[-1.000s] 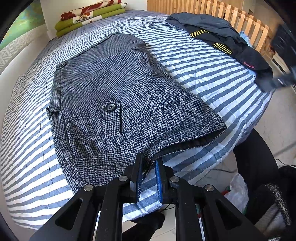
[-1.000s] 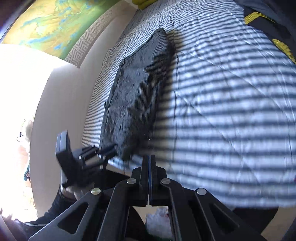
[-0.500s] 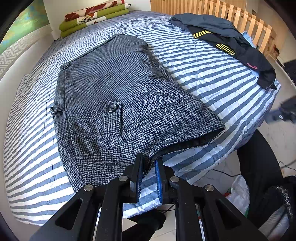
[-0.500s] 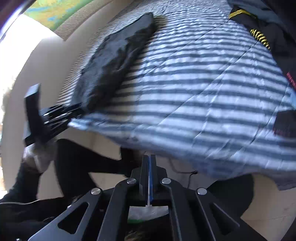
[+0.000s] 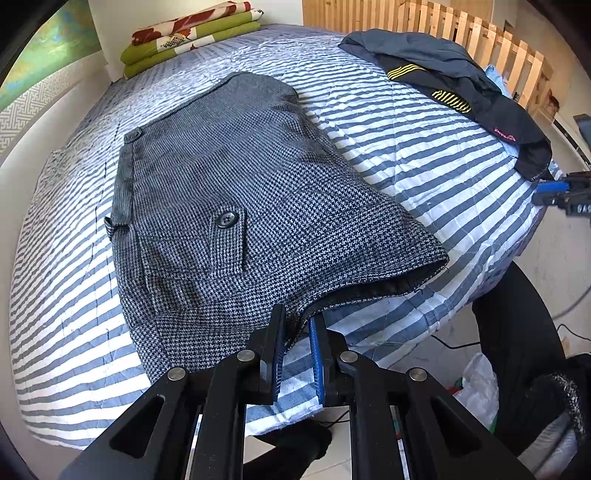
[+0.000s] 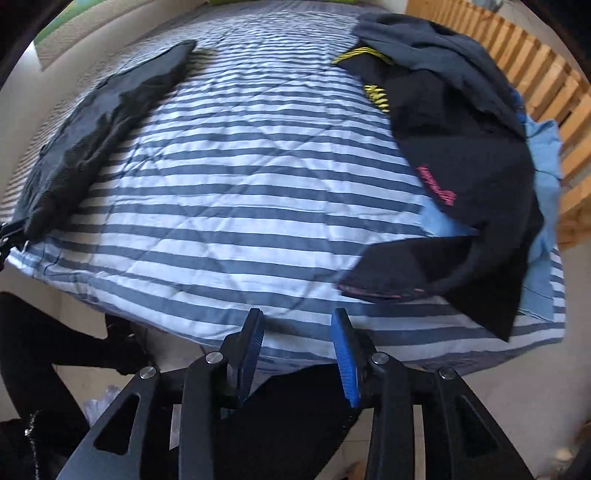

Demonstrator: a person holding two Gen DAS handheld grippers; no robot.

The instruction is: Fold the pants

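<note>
Grey houndstooth pants (image 5: 240,192) lie folded on the striped bed (image 5: 424,158), back pocket and button facing up. My left gripper (image 5: 297,332) is shut on the hem at the near corner, with cloth pinched between the blue pads. In the right wrist view the same pants (image 6: 92,129) lie along the far left. My right gripper (image 6: 299,328) hovers over the bed's near edge; its jaws are opening and nothing is between them. It also shows at the right edge of the left wrist view, as the right gripper (image 5: 561,192) beside the dark clothes.
A pile of dark clothes (image 6: 461,147) with yellow stripes lies on a light blue garment (image 6: 546,184) at the bed's right side. A wooden slatted rail (image 5: 461,33) runs behind it. Folded blankets (image 5: 184,40) sit at the bed's far end. A person's dark legs (image 5: 517,332) and a plastic bag (image 5: 480,380) are on the floor.
The right gripper swung from the pants' side toward the dark clothes pile and tipped downward. Its jaws went from shut to apart. The left gripper kept its grip and stayed put.
</note>
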